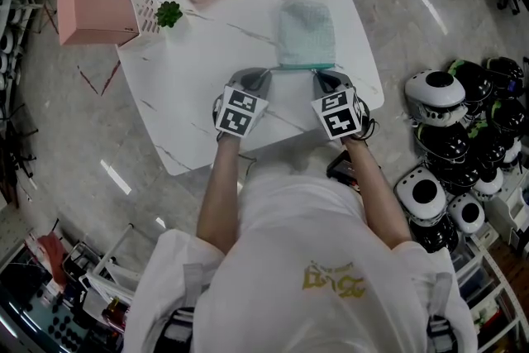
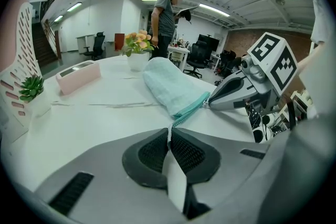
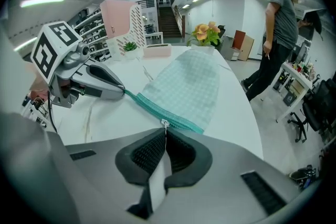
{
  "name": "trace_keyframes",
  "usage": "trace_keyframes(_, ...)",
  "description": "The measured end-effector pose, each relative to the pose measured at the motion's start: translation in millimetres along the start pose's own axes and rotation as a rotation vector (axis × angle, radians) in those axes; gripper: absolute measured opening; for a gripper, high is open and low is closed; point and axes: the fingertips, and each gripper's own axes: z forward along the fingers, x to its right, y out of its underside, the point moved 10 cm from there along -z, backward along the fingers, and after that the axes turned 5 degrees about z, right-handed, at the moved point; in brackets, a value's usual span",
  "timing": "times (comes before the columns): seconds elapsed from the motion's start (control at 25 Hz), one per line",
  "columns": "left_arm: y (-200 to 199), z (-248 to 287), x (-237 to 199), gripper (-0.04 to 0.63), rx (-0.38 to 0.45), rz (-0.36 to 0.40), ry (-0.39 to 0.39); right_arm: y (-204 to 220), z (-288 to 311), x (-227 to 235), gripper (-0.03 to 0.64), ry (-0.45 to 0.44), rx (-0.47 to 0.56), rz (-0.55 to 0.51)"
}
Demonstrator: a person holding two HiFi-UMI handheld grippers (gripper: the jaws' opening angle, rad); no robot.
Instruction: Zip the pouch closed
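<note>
On marbled table (image 1: 207, 95), soft checked mint pouch (image 1: 306, 33) lengthwise away, zipper (image 1: 302, 66) nearest; left gripper (image 1: 264, 72) clamping its end, right gripper (image 1: 318, 75) its pull (image 3: 165, 124).

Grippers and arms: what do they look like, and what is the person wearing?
The left gripper and the right gripper both have smooth grey shells that taper towards the tips, with black ribbed pads lining the jaws. Each carries a white cube printed with black square markers. The person wears a white short-sleeved T-shirt with a gold print.

text: none legible | shirt (image 1: 333, 277) print: yellow, perhaps lettering, unreadable
</note>
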Motion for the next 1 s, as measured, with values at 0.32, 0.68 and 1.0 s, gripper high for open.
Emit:
trace_keyframes(0.32, 3.4, 0.1, 0.1, 0.037, -0.006, -0.014, -0.005, 11.8, -9.1, 21.3, 0.019, 0.037, -0.003, 0.051)
trace_keyframes(0.68, 7.1, -3.3, 1.8, 0.12, 0.064, -0.099, -0.055, 16.9, -19.5, 28.8, 0.06, 0.014, 0.074, 0.193)
trace_keyframes(1.0, -11.7, -41.0, 7.5, 0.156, 0.293, -0.163, -0.147, 8.4, -66.5, 39.8, 0.012, 0.008, 0.252, 0.306)
